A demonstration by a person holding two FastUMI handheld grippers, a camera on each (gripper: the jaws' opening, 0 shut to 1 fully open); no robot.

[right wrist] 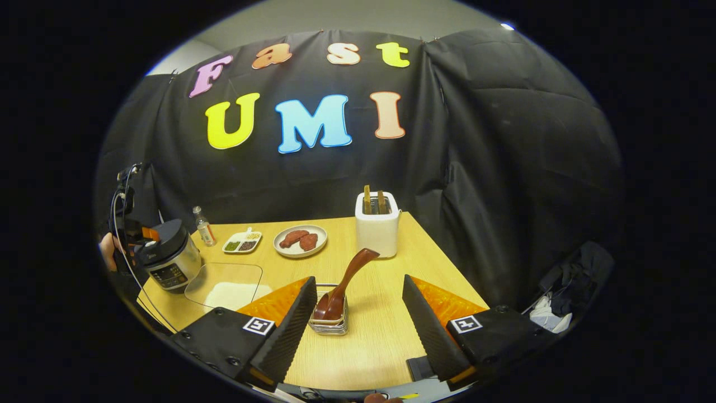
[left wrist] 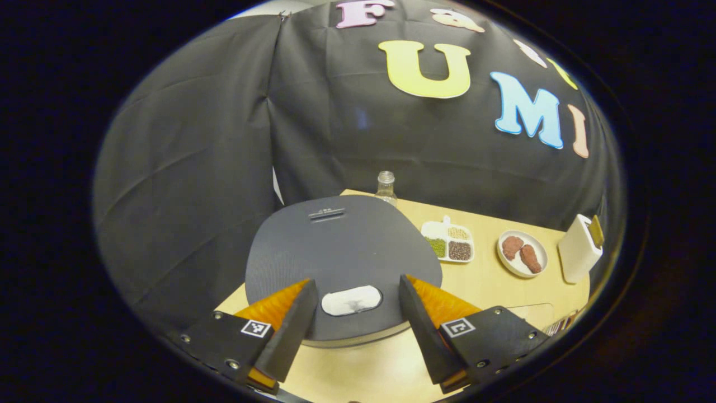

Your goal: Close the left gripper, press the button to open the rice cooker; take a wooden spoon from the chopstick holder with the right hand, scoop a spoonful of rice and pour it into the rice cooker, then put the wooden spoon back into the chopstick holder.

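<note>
The rice cooker [left wrist: 341,246] sits right under my left gripper [left wrist: 356,281], its dark grey lid down. Its white oval button [left wrist: 351,300] lies between the spread fingers, and the gripper is open, not touching it. In the right gripper view the cooker [right wrist: 170,257] stands at the table's far left with the left gripper [right wrist: 131,226] above it. A wooden spoon [right wrist: 349,277] leans in the wire chopstick holder [right wrist: 330,324], just ahead of my open right gripper [right wrist: 358,279]. White rice [right wrist: 232,292] lies in a clear shallow dish beside the cooker.
A white toaster [right wrist: 377,229] stands at the back, close behind the spoon. A plate with two brown pieces [right wrist: 300,239], a divided dish of beans [right wrist: 242,242] and a small clear bottle [right wrist: 204,226] line the rear of the wooden table [right wrist: 386,336]. Black cloth walls enclose it.
</note>
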